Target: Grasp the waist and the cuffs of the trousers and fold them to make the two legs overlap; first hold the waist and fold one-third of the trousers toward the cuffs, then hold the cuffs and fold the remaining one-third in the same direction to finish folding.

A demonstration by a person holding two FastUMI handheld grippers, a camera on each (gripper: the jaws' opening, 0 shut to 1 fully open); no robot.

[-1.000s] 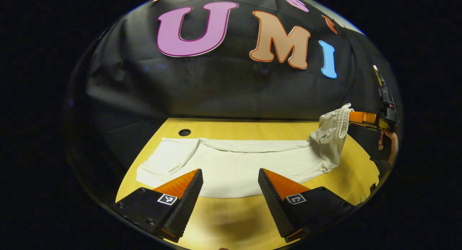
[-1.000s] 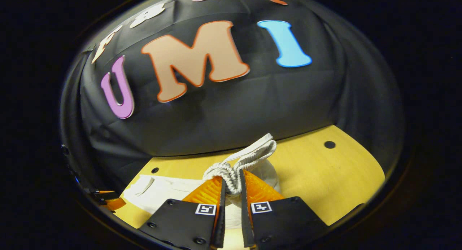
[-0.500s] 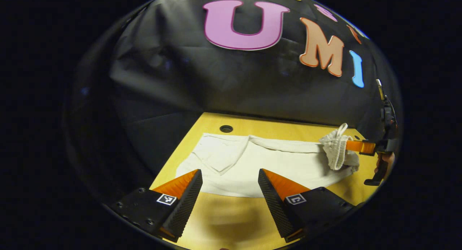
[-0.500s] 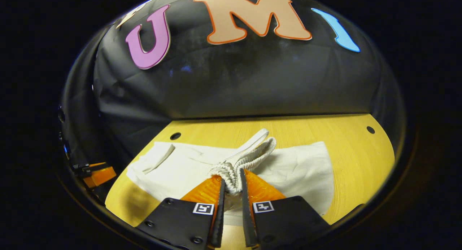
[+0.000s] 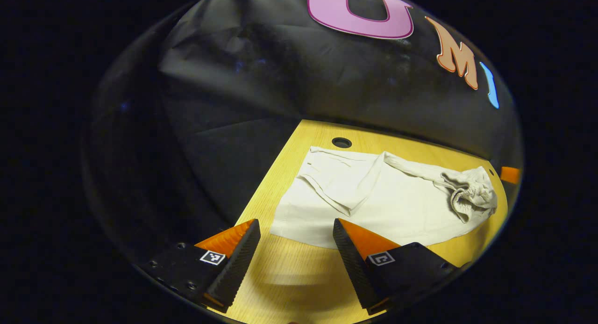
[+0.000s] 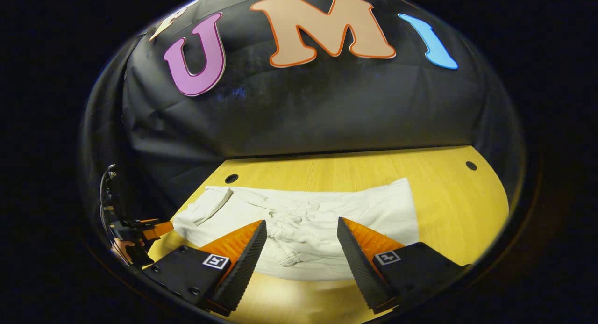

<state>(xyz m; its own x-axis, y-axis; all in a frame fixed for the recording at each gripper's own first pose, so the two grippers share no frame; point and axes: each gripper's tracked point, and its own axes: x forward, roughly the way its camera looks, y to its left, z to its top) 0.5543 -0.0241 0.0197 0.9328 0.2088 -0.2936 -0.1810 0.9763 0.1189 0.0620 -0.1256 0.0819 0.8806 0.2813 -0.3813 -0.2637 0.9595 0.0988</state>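
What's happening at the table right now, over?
Left gripper open, empty. Right gripper open, empty. Trousers flat on table, waist bunched on top. Nothing in the way.

A black cloth wall (image 6: 327, 109) hangs behind the table, creased and wrinkled, with faint shiny spots where light catches its folds. In the left gripper view the cloth (image 5: 243, 81) bends round a corner and drops beside the table's edge. The table (image 6: 448, 207) is light yellow wood with fine grain running along its length. Small round holes (image 6: 231, 178) sit near its back corners, another on the other side (image 6: 471, 165), and one in the left gripper view (image 5: 341, 142). Light falls brightest on the near part of the table.
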